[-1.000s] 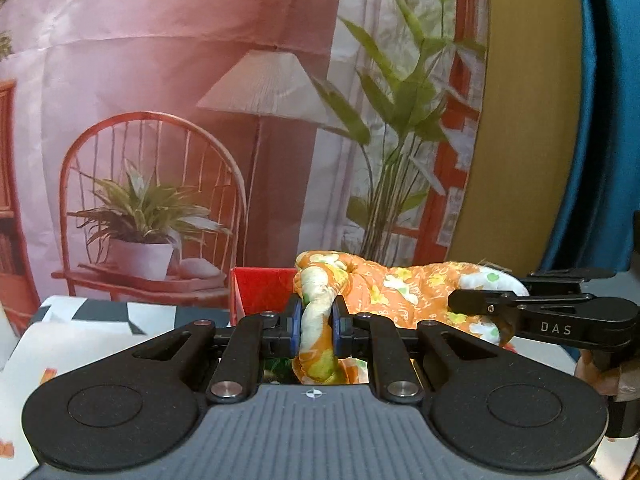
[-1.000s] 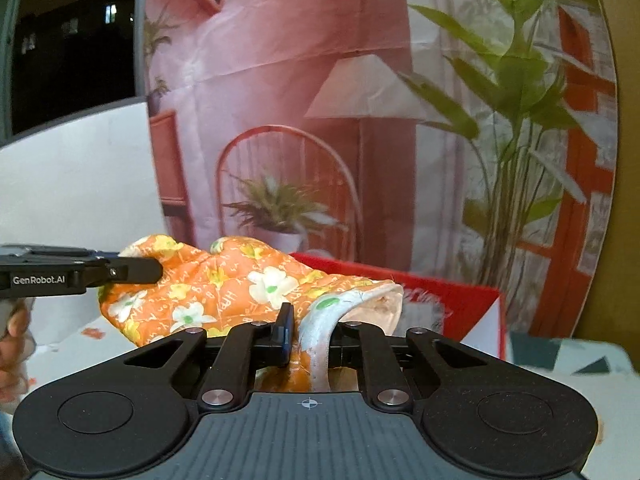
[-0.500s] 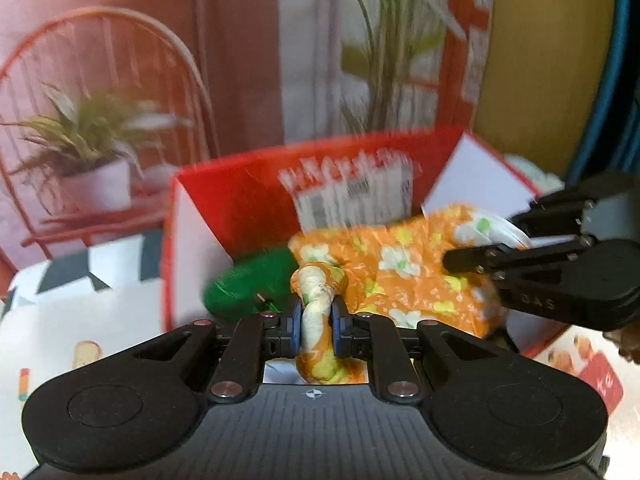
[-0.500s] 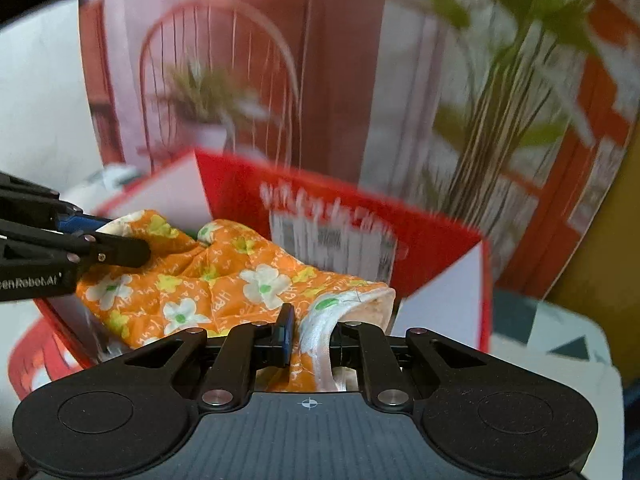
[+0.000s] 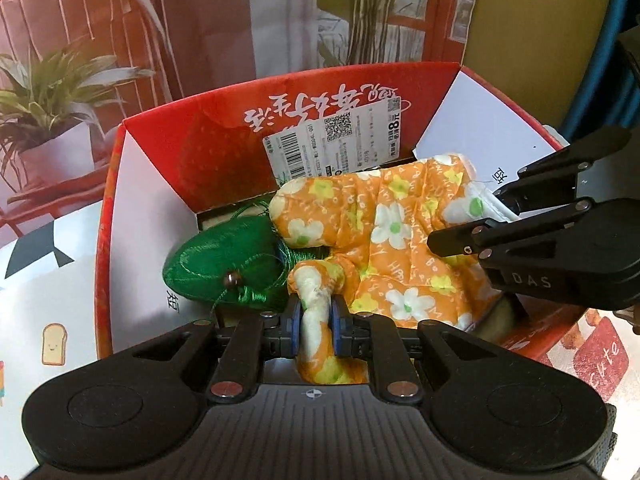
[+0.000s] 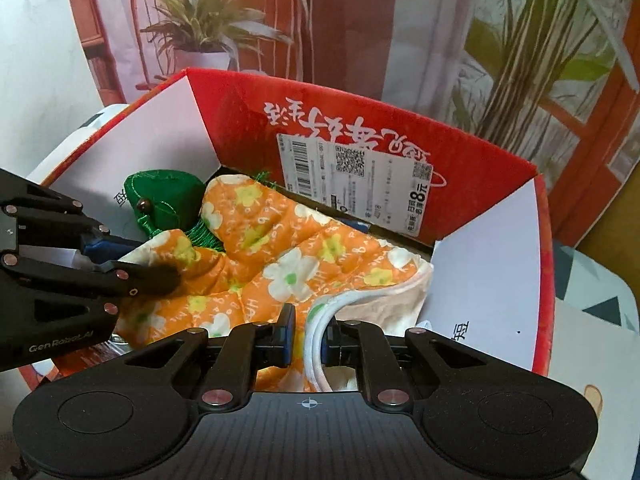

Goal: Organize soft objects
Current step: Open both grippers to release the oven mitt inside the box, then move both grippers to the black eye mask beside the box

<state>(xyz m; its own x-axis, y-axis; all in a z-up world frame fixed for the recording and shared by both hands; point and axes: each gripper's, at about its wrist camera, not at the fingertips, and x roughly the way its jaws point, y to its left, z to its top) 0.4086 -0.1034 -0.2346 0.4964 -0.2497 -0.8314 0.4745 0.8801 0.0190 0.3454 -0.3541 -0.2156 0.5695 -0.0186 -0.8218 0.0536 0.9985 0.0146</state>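
Observation:
An orange floral oven mitt (image 5: 392, 248) lies stretched inside the red cardboard box (image 5: 224, 152), its thumb against a green stuffed pouch (image 5: 224, 264). My left gripper (image 5: 316, 320) has the mitt's rolled orange end between its blue pads; the jaws are opening while the pads still touch the cloth. My right gripper (image 6: 307, 334) is shut on the mitt's white-trimmed cuff (image 6: 320, 312). The right wrist view shows the mitt (image 6: 280, 256) lying across the box (image 6: 240, 120), with the green pouch (image 6: 160, 196) in its far left corner. Both grippers point steeply down into the box.
The box has white inner side flaps (image 6: 480, 280) and a barcode label (image 5: 336, 144) on its red back wall. A printed backdrop (image 5: 200, 20) of a chair, plants and lamp hangs behind. A patterned tablecloth (image 5: 48, 300) surrounds the box. A yellow board (image 5: 540, 40) stands at right.
Both grippers tipped downward and carried the mitt down from in front of the backdrop into the red box. The green pouch and the box's inside came into view.

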